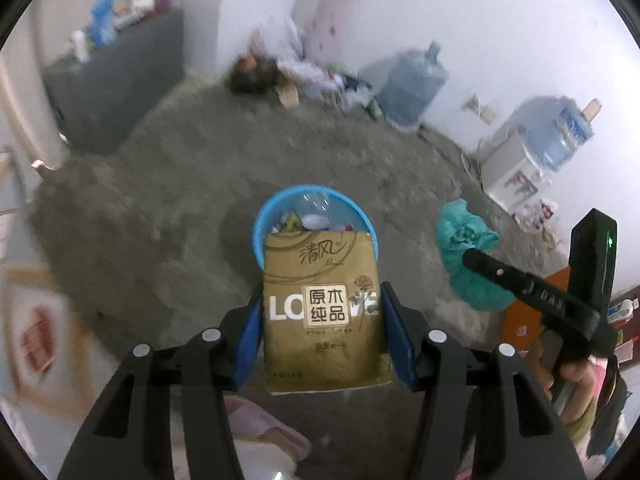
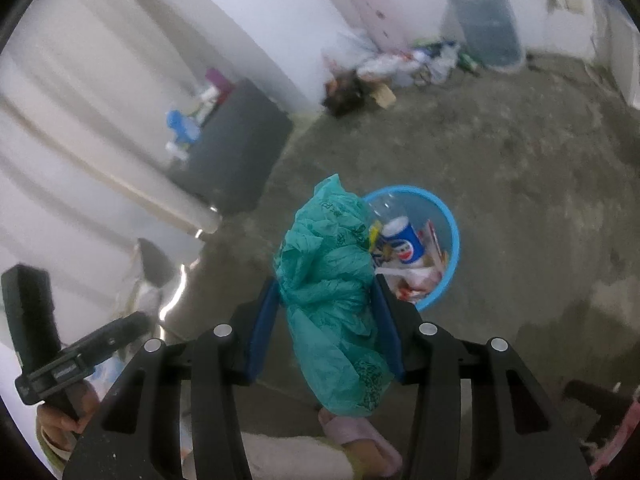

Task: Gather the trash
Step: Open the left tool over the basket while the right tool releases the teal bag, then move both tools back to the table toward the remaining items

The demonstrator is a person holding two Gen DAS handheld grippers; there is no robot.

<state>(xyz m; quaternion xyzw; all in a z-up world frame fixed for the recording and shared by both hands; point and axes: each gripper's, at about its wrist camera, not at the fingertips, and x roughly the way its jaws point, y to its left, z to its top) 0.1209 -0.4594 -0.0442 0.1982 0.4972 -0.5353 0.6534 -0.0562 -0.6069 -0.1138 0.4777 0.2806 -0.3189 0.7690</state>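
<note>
- Bin, blue, sits on the floor at frame centre, just beyond both tongs.
- Left tongs pinch a gold tissue pack, long axis pointing at the bin.
- Right tongs pinch a green bag, overlapping the bin's left rim; neither looks clearly nearer.
</note>
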